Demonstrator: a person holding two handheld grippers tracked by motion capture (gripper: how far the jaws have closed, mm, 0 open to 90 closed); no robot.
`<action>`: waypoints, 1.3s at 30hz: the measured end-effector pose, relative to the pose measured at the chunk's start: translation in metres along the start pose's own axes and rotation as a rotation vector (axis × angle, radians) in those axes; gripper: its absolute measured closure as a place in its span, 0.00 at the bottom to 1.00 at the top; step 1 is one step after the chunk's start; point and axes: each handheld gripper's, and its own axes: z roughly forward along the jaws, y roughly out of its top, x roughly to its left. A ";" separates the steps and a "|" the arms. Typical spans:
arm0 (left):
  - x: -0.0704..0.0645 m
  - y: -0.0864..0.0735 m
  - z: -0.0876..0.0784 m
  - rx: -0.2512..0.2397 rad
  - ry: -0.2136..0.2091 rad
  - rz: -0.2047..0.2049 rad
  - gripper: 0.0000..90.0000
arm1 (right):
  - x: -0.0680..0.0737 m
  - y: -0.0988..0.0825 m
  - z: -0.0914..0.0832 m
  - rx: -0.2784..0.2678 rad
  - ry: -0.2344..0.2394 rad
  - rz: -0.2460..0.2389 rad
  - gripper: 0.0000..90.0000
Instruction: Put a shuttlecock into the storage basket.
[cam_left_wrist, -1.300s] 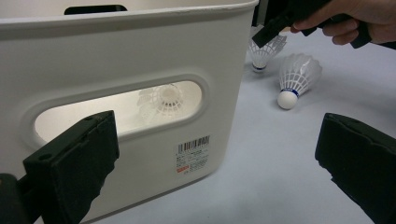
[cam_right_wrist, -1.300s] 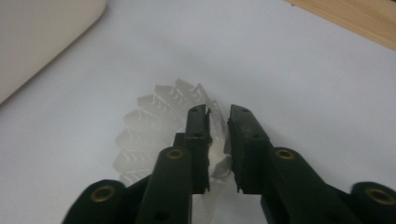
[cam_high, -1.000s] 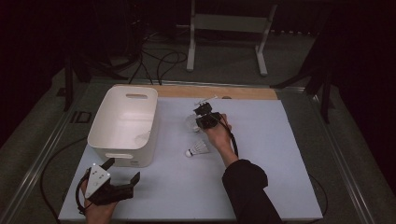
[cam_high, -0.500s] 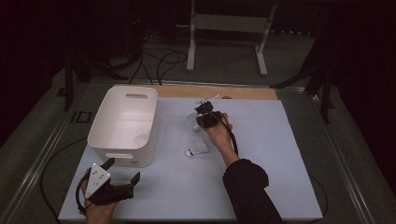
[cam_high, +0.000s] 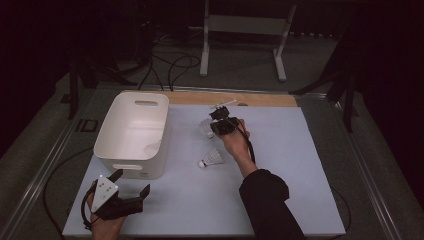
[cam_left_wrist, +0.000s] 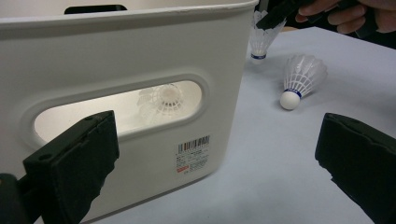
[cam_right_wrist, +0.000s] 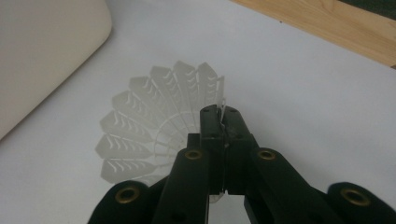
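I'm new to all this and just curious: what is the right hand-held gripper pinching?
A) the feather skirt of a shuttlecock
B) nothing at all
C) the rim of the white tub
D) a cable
A: the right hand-held gripper has its jaws shut on the edge of a shuttlecock, on its white feather skirt, near the white tub.

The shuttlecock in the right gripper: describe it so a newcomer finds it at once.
Start at the white bin on the table's left half. Just off its right wall the right gripper has its fingers shut on the feather rim of a white shuttlecock. Its neighbour, the loose shuttlecock, lies free on the table nearer the person; a third one sits inside the bin.
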 end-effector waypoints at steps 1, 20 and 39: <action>0.000 0.000 0.000 0.000 0.000 0.000 0.00 | 0.000 0.000 0.000 0.000 0.000 0.000 0.99; 0.000 0.000 0.000 0.000 0.001 0.000 0.00 | 0.000 0.007 -0.012 -0.018 0.014 0.003 0.99; 0.000 0.000 0.000 0.000 0.002 0.001 0.00 | 0.007 0.023 -0.028 -0.053 0.014 -0.031 0.99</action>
